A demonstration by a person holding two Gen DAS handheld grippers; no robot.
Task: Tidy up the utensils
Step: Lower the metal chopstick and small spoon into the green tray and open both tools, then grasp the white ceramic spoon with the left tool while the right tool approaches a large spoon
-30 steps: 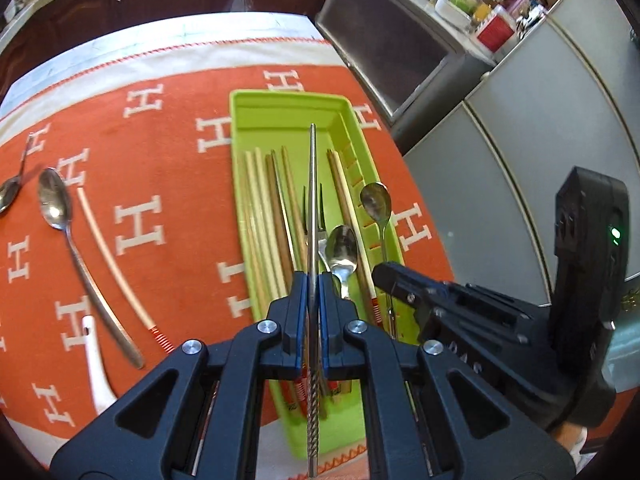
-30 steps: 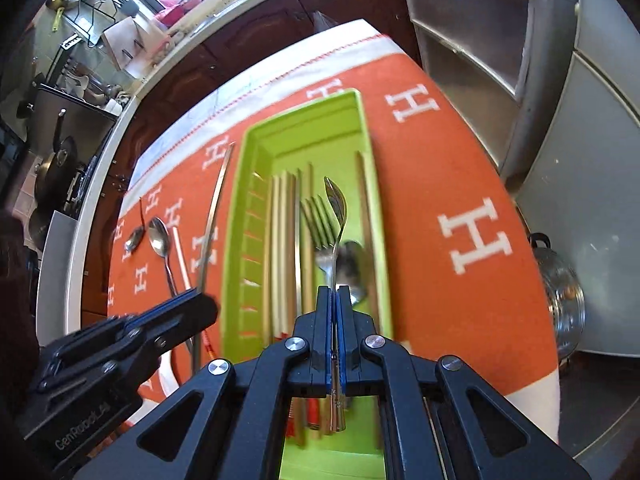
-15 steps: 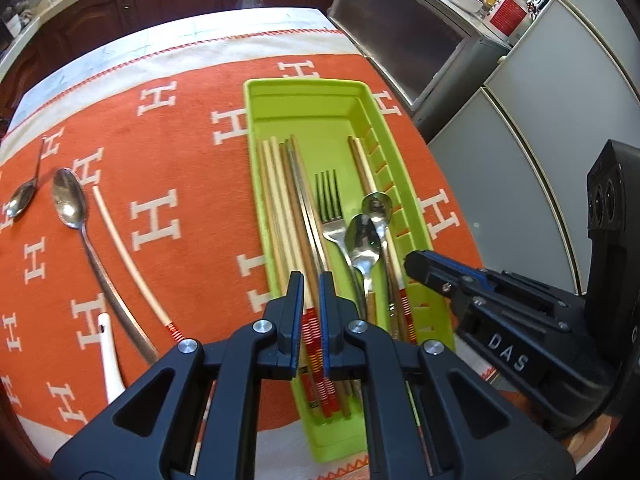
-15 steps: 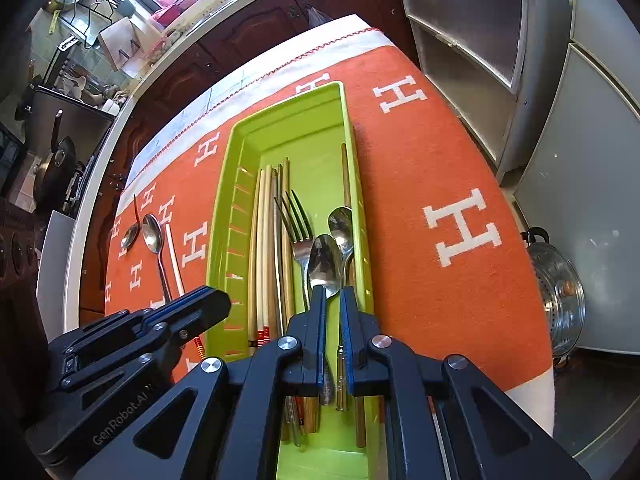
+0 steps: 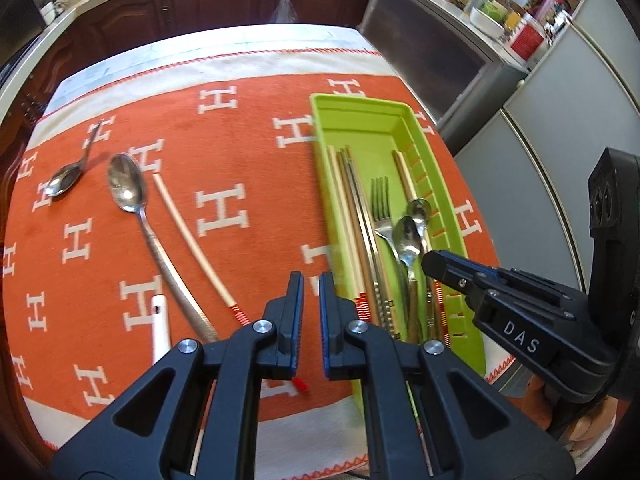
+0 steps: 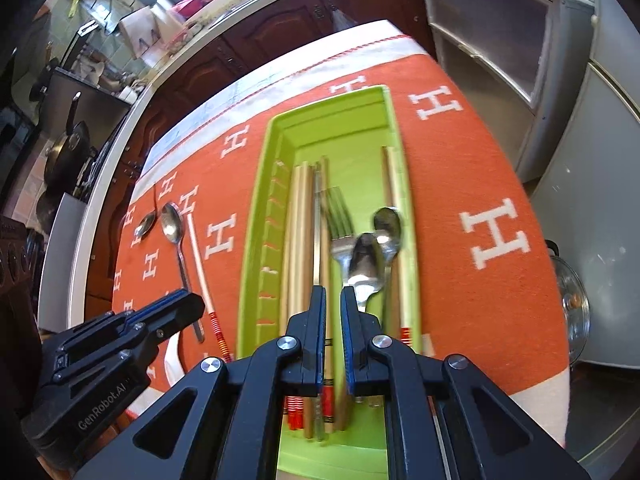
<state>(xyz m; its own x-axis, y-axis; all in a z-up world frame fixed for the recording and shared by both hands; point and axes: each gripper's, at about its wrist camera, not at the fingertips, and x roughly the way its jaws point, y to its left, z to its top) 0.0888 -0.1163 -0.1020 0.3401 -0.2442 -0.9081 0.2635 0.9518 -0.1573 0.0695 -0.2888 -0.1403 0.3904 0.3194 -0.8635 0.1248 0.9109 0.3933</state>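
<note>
A lime-green tray [image 5: 362, 114] [image 6: 332, 114] lies on the orange cloth and holds several chopsticks, a fork [image 5: 382, 210] [image 6: 340, 220] and two spoons [image 5: 408, 236] [image 6: 366, 258]. Left of it lie a large spoon [image 5: 128, 184] [image 6: 173, 226], a small spoon [image 5: 62, 180], a cream chopstick [image 5: 192, 240] [image 6: 200, 268] and a white spoon handle [image 5: 160, 328]. My left gripper [image 5: 311, 280] is slightly open and empty, just left of the tray's near end. My right gripper [image 6: 332, 294] is slightly open and empty, above the tray's near end.
The orange cloth with white H marks [image 5: 220, 208] covers the table. Grey cabinets [image 5: 560, 128] stand to the right, dark wooden cupboards [image 5: 224, 4] behind. A steel pot lid [image 6: 574, 304] sits low at the right, beyond the table edge.
A second ago my left gripper held a metal chopstick and my right a spoon. Both now lie in the tray, both grippers are open, and the left one has moved left.
</note>
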